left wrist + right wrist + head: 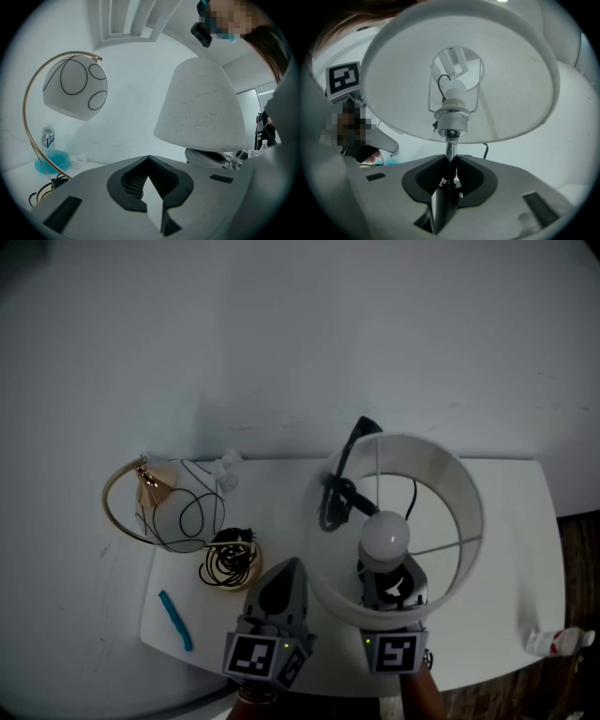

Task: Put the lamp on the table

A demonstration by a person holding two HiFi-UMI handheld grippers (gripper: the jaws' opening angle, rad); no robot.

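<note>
A lamp with a white drum shade (441,474) and a white bulb (386,532) stands upright over the white table (487,615), toward its front right. My right gripper (394,589) is shut on the lamp's chrome stem (450,149) just under the socket, with the shade (511,79) spreading above the jaws (450,161). The lamp's black cord (342,488) trails behind the shade. Whether the base rests on the table is hidden. My left gripper (281,582) sits to the left of the lamp, shut (149,158) with nothing in it. From there the shade (201,108) shows to the right.
A globe lamp on a gold arc (178,507) (75,86) stands at the table's left. A coiled black cord (228,563) and a blue stick (175,620) lie near it. A water bottle (48,138) stands by the wall. A small bottle (558,643) lies beyond the table's right edge.
</note>
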